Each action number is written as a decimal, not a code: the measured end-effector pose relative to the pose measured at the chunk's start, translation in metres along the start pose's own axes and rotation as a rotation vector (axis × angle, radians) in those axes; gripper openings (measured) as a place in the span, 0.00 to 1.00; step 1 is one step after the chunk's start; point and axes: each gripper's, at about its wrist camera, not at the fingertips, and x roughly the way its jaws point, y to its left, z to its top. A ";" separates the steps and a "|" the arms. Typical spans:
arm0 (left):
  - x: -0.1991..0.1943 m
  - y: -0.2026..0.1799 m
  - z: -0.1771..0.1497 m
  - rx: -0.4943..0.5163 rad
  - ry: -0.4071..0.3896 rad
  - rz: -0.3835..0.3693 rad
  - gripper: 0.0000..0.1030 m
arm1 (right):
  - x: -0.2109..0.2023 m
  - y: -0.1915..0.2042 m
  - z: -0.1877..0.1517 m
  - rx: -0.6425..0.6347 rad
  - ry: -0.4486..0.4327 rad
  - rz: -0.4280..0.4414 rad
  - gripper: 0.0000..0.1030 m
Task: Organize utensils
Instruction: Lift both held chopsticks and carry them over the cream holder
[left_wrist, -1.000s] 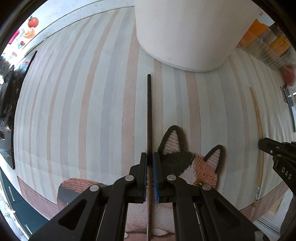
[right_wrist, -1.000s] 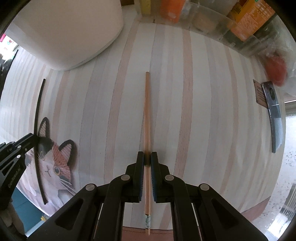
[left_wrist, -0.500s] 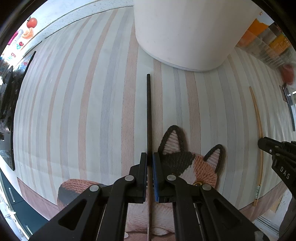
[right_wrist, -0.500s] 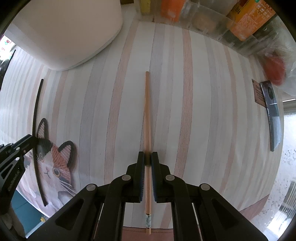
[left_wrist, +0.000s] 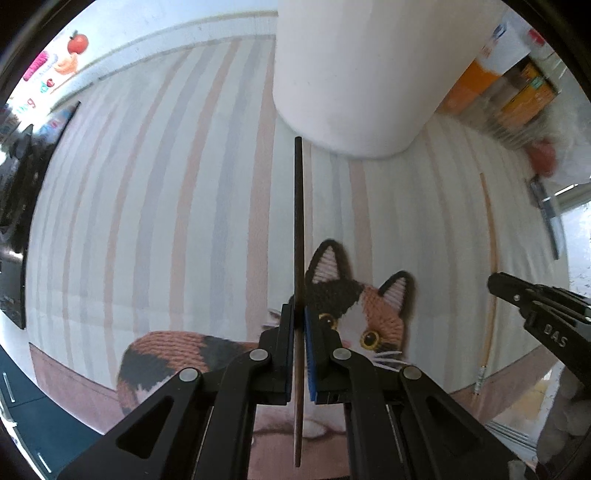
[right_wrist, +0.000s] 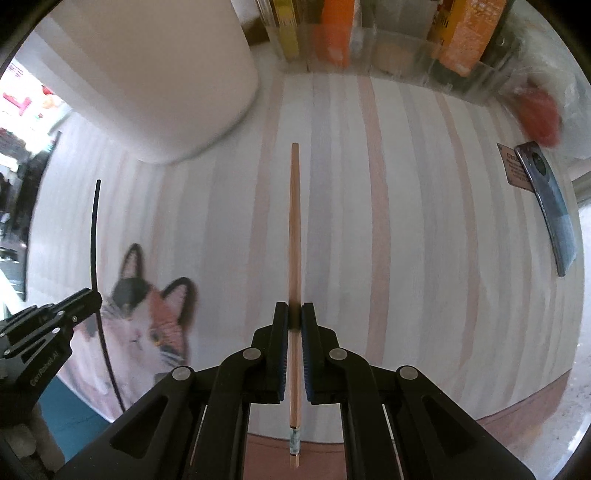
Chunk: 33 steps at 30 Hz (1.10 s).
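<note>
Above striped table, near white container and cat mat. Left gripper jaws narrowed, clamping dark chopstick. Right gripper jaws narrowed, clamping wooden chopstick, both pointing toward container.

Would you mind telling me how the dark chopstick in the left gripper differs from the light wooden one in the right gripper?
The slim black chopstick is plain, while the pale wooden chopstick carries a small patterned band near its rear end. The black one's tip nears the white cylindrical container; the wooden one's tip points at open striped mat. Both are clamped midway, the left gripper and right gripper shut.
</note>
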 end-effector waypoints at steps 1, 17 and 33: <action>-0.007 0.001 0.001 -0.001 -0.012 -0.007 0.03 | -0.005 0.000 -0.001 0.001 -0.015 0.012 0.07; -0.140 0.021 0.019 -0.068 -0.311 -0.088 0.03 | -0.105 -0.006 0.016 0.009 -0.269 0.151 0.07; -0.260 0.011 0.109 -0.024 -0.636 -0.133 0.03 | -0.237 0.037 0.104 -0.011 -0.634 0.221 0.07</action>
